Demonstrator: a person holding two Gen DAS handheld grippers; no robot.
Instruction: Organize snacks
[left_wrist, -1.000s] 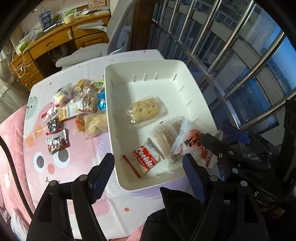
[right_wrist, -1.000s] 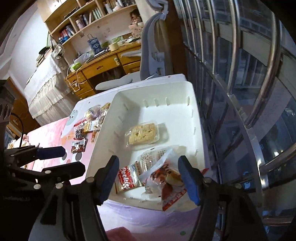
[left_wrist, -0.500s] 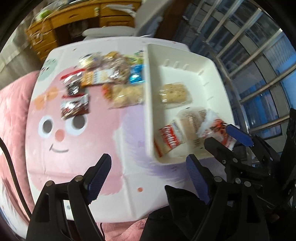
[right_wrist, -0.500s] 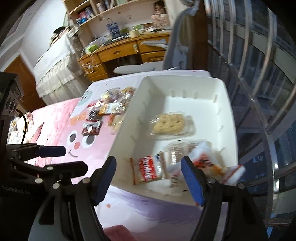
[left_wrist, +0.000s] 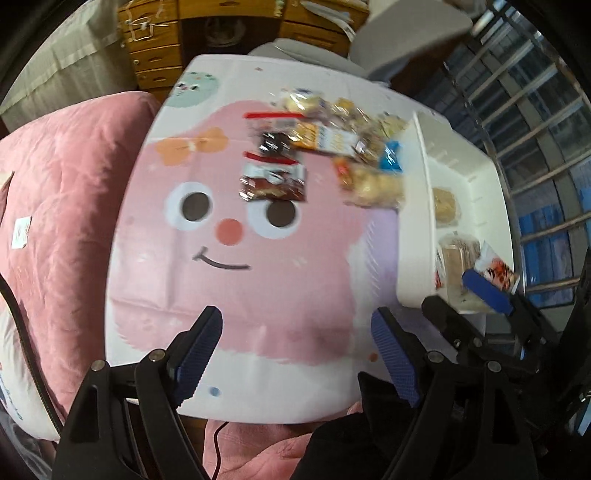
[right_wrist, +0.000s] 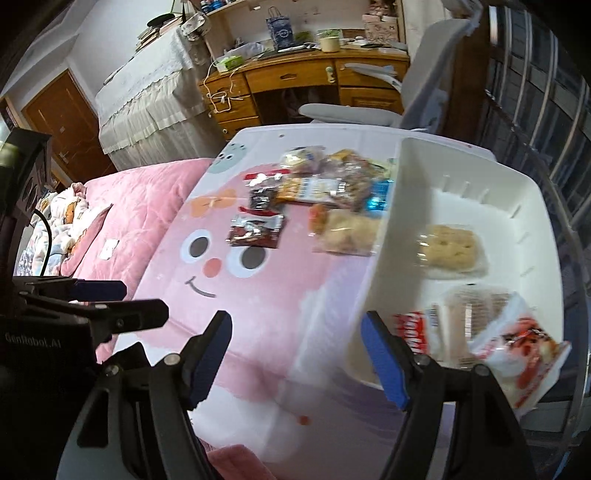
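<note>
On the left gripper's (right_wrist: 92, 299) black body the lettering reads "GenRobot.AI". In the white bin (right_wrist: 373, 284) at the table's (left_wrist: 236, 295) right edge, a red packet (right_wrist: 415, 334) shows partial white letters, perhaps "Cookies". The loose snack pile (left_wrist: 325, 147) lies at the table's far side, its spread running left to right. Both grippers, the right gripper (right_wrist: 295, 354) too, have fingers released and empty, having just been opening.

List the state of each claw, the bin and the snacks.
Left claw: open, empty.
Right claw: open, empty.
White bin: upright, partly filled with four packets.
Cookies packet: lying in the bin.
Snack pile: loose on the mat, outside the bin.
</note>
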